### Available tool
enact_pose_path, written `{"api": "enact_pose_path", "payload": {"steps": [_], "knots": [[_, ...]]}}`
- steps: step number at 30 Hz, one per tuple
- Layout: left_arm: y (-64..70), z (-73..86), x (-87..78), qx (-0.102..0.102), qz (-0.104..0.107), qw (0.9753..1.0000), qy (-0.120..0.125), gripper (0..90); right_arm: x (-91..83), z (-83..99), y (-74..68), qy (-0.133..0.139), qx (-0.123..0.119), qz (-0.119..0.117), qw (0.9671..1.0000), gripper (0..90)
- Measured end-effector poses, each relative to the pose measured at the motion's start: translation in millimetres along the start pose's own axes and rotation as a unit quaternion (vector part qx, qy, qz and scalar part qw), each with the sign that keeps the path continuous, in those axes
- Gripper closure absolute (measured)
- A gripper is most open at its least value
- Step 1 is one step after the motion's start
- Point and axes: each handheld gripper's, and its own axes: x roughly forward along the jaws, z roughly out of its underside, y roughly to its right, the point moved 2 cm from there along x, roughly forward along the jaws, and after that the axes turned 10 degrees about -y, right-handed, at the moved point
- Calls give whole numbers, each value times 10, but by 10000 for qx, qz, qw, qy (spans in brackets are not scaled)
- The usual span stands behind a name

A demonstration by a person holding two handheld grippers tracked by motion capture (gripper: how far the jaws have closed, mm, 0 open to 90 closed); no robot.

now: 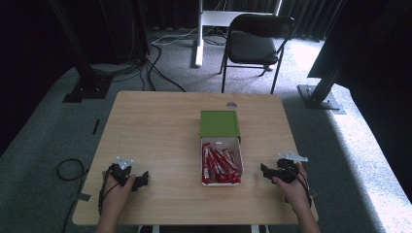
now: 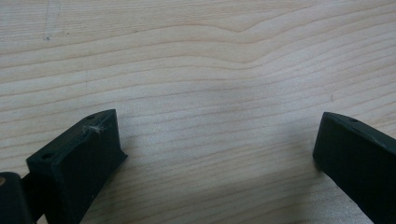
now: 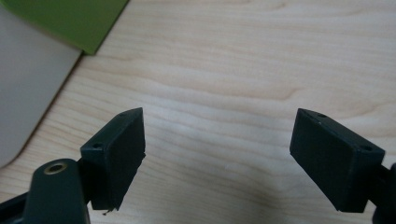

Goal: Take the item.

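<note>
A white box (image 1: 221,141) holding several red snack bars (image 1: 219,165) sits right of the table's middle, its green lid (image 1: 219,123) lying just behind it. My left gripper (image 1: 143,180) rests on the wood near the front left, open, with bare table between its jaws (image 2: 215,140). My right gripper (image 1: 264,171) rests near the front right, just right of the box, open too, nothing between its jaws (image 3: 217,140). The green lid (image 3: 65,18) and the box's white wall (image 3: 28,88) show at the upper left of the right gripper view.
The wooden table (image 1: 160,131) has a small round grey cap (image 1: 231,104) at its far edge. Beyond it stand a black folding chair (image 1: 255,41), dark frame posts (image 1: 80,58) and cables (image 1: 160,73) on grey carpet.
</note>
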Motion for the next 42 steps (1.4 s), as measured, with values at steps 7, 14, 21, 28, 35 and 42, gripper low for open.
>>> {"api": "enact_pose_path", "payload": {"steps": [7, 14, 21, 28, 35, 42], "knots": [[0, 0, 0, 1, -1, 10000, 0, 19, -164, -111, -91, 157, -75, 62, 9998, 175], [0, 0, 0, 0, 0, 10000, -1, 18, -376, -259, -246, 346, -316, -61, 9989, 170], [0, 0, 0, 0, -1, 10000, -1, 19, -538, -389, -415, 524, -524, -320, 9967, 205], [0, 0, 0, 1, -2, 10000, 1, 19, -672, -495, -598, 689, -796, -451, 9934, 245], [0, 0, 0, 0, -1, 10000, 1, 19, -771, -576, -767, 791, -1008, -618, 9898, 327], [0, 0, 0, -1, -1, 10000, 2, 19, -792, -608, -900, 788, -1139, -806, 9871, 437]]}}
